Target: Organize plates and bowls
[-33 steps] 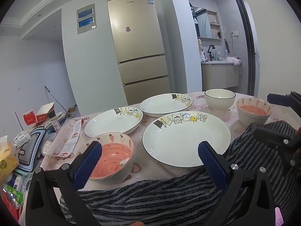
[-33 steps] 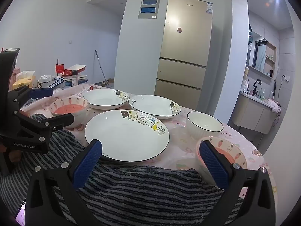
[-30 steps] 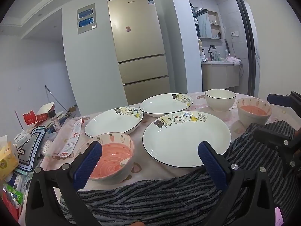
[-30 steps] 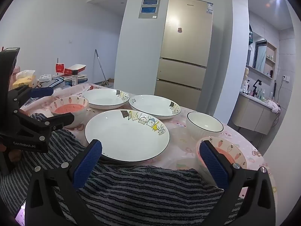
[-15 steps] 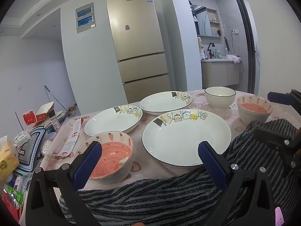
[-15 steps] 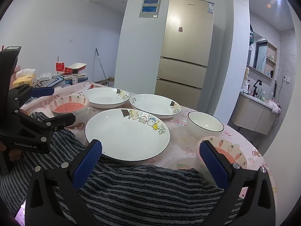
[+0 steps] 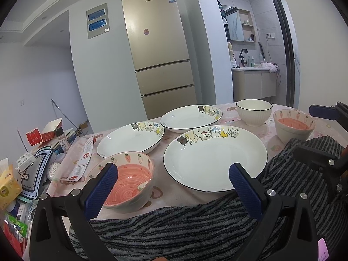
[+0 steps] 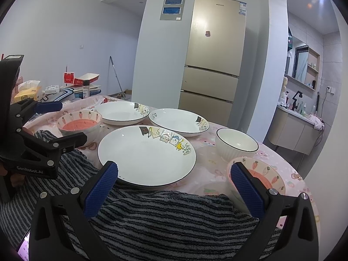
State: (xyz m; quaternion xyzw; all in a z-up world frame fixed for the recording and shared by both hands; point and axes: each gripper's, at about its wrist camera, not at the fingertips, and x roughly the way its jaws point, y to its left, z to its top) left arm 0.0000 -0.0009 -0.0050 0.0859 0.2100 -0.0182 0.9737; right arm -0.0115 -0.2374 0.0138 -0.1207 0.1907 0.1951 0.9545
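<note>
Over striped towel (image 7: 195, 224) | both grippers spread, empty | near plate (image 8: 145, 152) rim partly hidden

Your right fingers (image 8: 245, 187) hide part of the pink bowl (image 8: 267, 174); the striped towel (image 8: 163, 215) beneath them covers the surface's near edge.

"GenRobot.AI" printed on left gripper (image 8: 57, 123) body; fridge (image 8: 212, 61) brand illegible.

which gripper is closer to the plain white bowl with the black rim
Right. The white bowl sits just beyond the right gripper, by its right finger. The left gripper is across the table, with the big plate between them.
</note>
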